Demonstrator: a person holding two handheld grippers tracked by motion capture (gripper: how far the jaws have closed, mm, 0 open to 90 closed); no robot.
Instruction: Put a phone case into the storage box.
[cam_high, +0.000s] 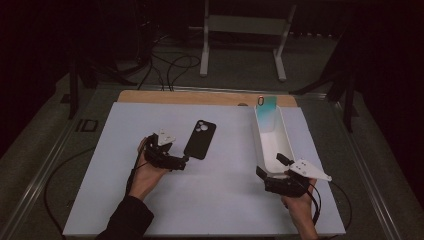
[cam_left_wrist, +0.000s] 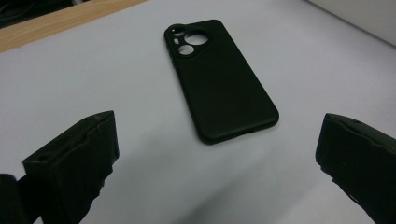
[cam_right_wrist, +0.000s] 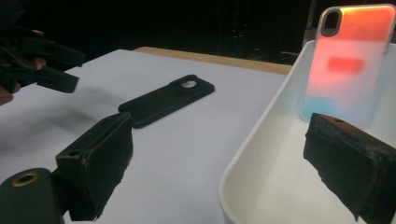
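My left gripper hangs with jaws wide just short of the black phone case, flat on the table; my right gripper gapes over the white tray's near rim.

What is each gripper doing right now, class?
Left gripper: open, empty, facing the black phone case.
Right gripper: open, empty, at the white tray.

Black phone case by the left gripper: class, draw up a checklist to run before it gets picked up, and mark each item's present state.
1. Left gripper jaws open: ok.
2. Black phone case lies flat, camera holes at the far end: ok.
3. Case centred between the jaws: ok; it lies ahead, not yet between them.
4. White tray has room: ok; only a colourful case leans at its far end.
5. Right gripper open at the tray's near end: ok.
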